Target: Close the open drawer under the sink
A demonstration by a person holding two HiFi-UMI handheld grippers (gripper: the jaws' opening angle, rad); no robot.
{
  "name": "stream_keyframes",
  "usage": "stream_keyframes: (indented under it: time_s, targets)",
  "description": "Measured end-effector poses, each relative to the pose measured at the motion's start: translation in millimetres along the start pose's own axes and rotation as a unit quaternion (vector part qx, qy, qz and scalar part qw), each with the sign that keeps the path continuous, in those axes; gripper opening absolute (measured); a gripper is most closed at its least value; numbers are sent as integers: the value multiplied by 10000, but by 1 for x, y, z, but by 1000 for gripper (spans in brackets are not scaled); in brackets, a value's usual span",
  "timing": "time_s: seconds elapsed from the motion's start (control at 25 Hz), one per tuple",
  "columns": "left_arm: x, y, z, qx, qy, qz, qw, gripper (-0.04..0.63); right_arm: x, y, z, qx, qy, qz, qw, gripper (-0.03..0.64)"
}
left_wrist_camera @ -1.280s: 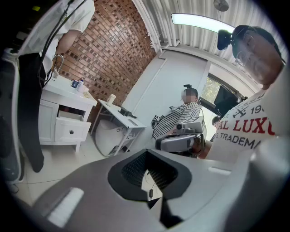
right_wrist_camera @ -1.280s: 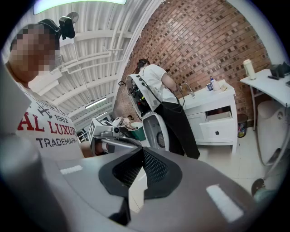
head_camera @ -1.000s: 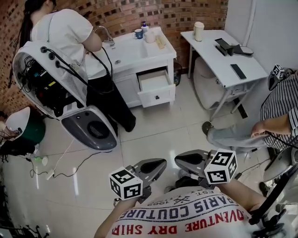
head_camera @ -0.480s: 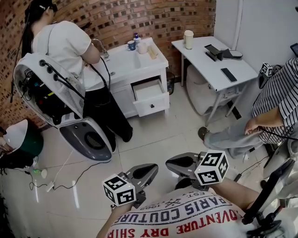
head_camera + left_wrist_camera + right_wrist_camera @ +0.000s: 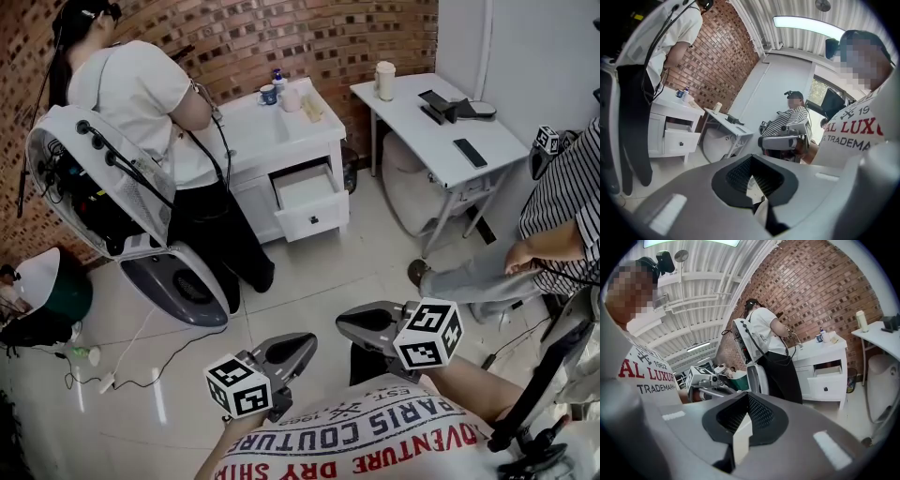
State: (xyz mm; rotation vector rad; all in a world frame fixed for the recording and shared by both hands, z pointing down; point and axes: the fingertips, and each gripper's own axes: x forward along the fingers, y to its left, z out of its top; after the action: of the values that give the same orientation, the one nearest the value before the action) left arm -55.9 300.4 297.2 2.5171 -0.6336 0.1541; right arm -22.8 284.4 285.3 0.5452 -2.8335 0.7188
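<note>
So far both tools are clenched and empty: the left gripper (image 5: pixel 302 345) and right gripper (image 5: pixel 349 321) stay low and near, jaws together on nothing. Over the last second only the view has swayed; neither gripper has gained on the drawer (image 5: pixel 309 202), which remains pulled out of the sink cabinet (image 5: pixel 246 183) on the far side of the floor, so closing it has hardly started. A standing person (image 5: pixel 141 84) and a white hooded machine (image 5: pixel 103 178) crowd its left; a white table (image 5: pixel 441 122) and a seated person's leg (image 5: pixel 469 272) narrow the right.

Open white drawer (image 5: pixel 310 201) under the sink counter (image 5: pixel 272 131), left gripper (image 5: pixel 302 345) and right gripper (image 5: pixel 345 320) well apart from it
</note>
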Motion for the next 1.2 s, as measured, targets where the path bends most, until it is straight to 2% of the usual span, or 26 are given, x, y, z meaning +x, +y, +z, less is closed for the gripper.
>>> stream_keyframes:
  time_s: [0.2,0.4,0.6,0.88,1.08,1.2]
  targets:
    - [18,38,-1,-137,76,102,9998,-18,11,-52,7,14,-70,-176,9998,9]
    - [53,93,13,-298,117,198,9993,-18,28,-123,20,-50,17,-301,9995,9]
    - [95,162,35,-834,303,341,9955,-18,52,-215,35,191,288,-496,9982,9]
    - [157,263,56,-1254,681,494,9885,-18,84,-391,-5,469,823,-1500,9841,8]
    - [188,324,63,-1606,898,593,9811,-18,110,-499,-29,669,1026,-2029,9715,8]
    - [203,349,59,-1764,1013,626,9771,-18,127,-548,-46,838,1155,-2211,9648,8]
